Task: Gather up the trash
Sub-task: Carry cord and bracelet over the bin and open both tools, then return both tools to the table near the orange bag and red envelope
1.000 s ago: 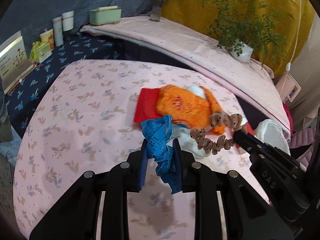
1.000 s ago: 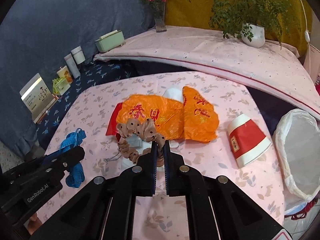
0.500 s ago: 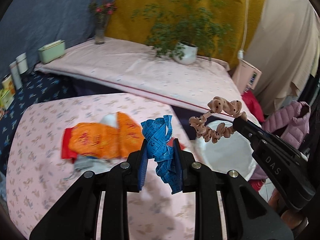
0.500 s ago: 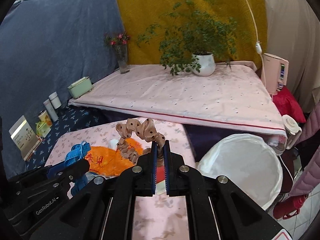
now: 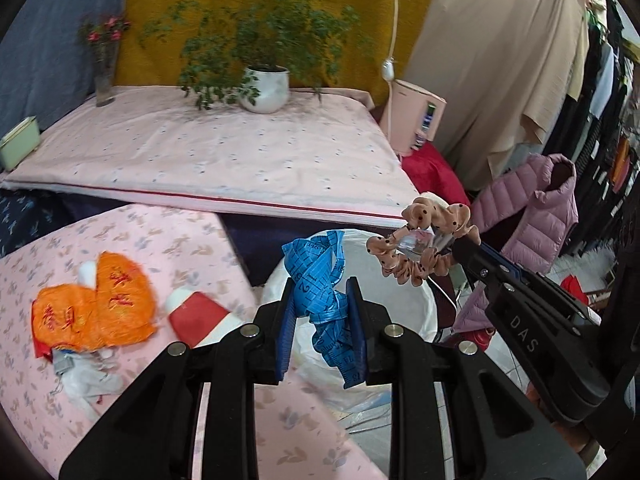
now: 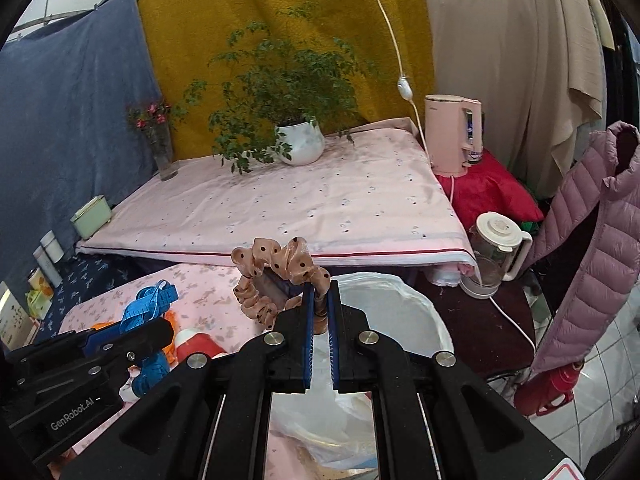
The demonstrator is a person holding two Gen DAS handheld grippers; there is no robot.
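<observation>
1. Swung away from the tabletop over the last second: a second ago pointed at the pink floral table point(image 5: 120, 248) and its litter, now aimed over the white-lined trash bin point(image 6: 400, 308) beside the table's right edge.
2. Left gripper point(image 5: 322, 308) clamped on a bunched blue measuring tape point(image 5: 320, 276), seen at centre of the left wrist view; the tape sticks up above the jaws and trails below them, with the bin's white liner directly behind it.
3. Right gripper point(image 6: 319, 312) nearly closed, pinching a tan dotted scrunchie point(image 6: 276, 276) by one fold; the loop stands up and to the left of the jaws at mid-frame in the right wrist view, bin opening just behind and to the right.
4. Grip on both items unchanged through the swing; nothing dropped.
5. Judged: carry phase about done, release over the bin next.
6. Left on the table, lower left of the left wrist view: orange plastic bag point(image 5: 96, 308), red-and-white paper cup point(image 5: 200, 316), white scraps. More trips likely needed.
</observation>
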